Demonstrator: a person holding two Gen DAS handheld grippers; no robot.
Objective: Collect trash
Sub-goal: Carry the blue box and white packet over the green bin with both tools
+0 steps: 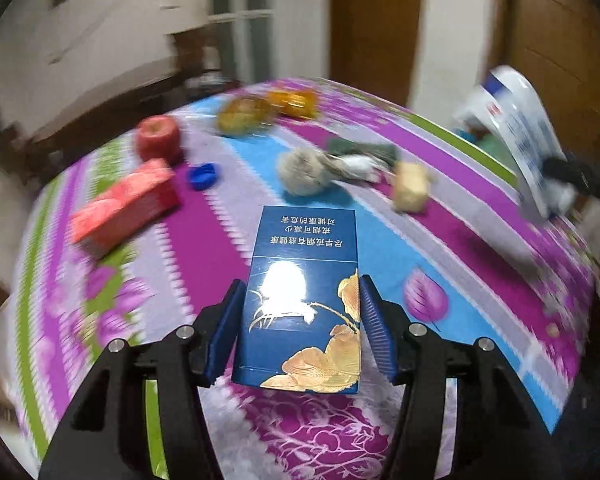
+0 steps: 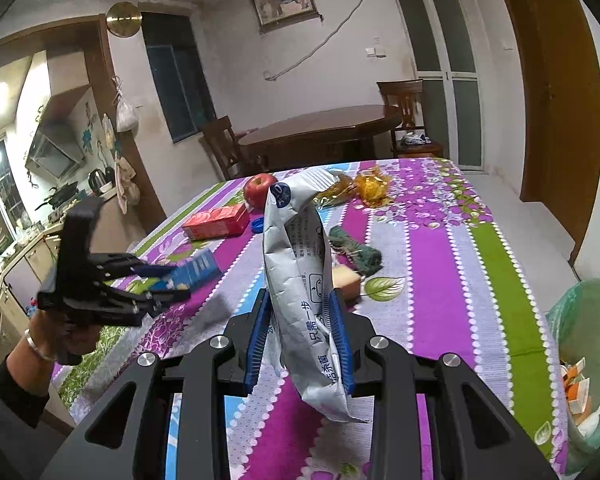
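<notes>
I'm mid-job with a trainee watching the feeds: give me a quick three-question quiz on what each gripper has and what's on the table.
1. True or false: the left gripper is shut on a blue box.
2. What does the right gripper hold? A) a red apple B) a white pouch C) a blue bottle cap
3. Fill in: beside the table, at the right edge of the right wrist view, stands a bin lined with a ____ bag.

Key
1. True; its pads press the box's sides.
2. B; the white pouch stands upright between the pads. The red apple and blue bottle cap lie on the table.
3. Green; the green bag already holds scraps.
</notes>
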